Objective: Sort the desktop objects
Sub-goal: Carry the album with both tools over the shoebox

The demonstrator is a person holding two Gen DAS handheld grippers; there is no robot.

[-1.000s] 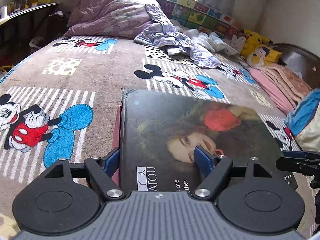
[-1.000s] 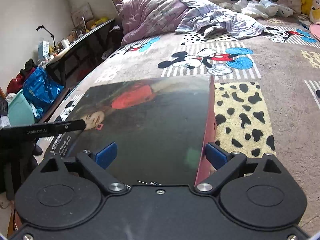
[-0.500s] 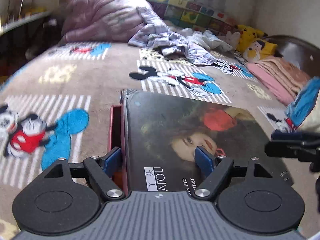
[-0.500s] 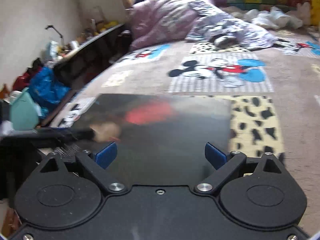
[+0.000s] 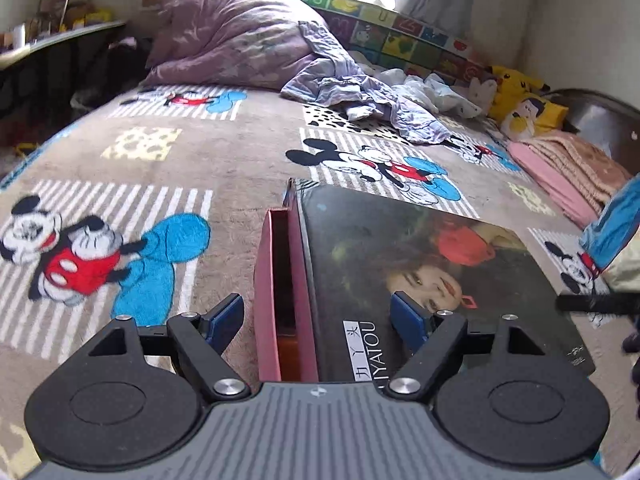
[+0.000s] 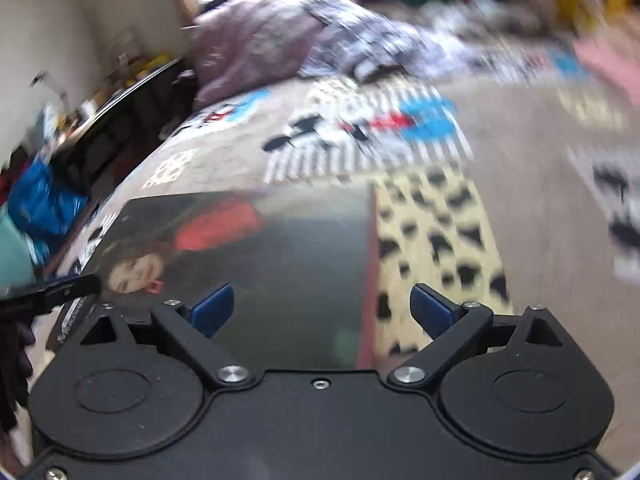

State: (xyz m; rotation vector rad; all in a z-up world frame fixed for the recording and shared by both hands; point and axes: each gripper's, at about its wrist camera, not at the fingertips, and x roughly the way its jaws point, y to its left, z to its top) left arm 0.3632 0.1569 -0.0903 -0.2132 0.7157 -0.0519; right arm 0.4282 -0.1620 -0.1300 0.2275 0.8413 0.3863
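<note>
A large flat box with a dark portrait cover lies on the cartoon-mouse blanket. Along its left side a pink-red tray shows an open slot beside the cover. My left gripper is open and straddles that left edge, one blue pad over the blanket, the other over the cover. In the blurred right wrist view the same cover shows its red right edge. My right gripper is open astride that edge. Neither pair of pads presses on the box.
A purple duvet and crumpled clothes lie at the far end of the bed. Folded pink blankets and yellow plush toys sit at the right. A cluttered desk and blue bag stand beside the bed.
The pink tray's slot beside the cover shows much wider. My left gripper's left pad now stands clear of the box's edge. The right wrist view has swung and blurred, its gripper shifting rightward.
</note>
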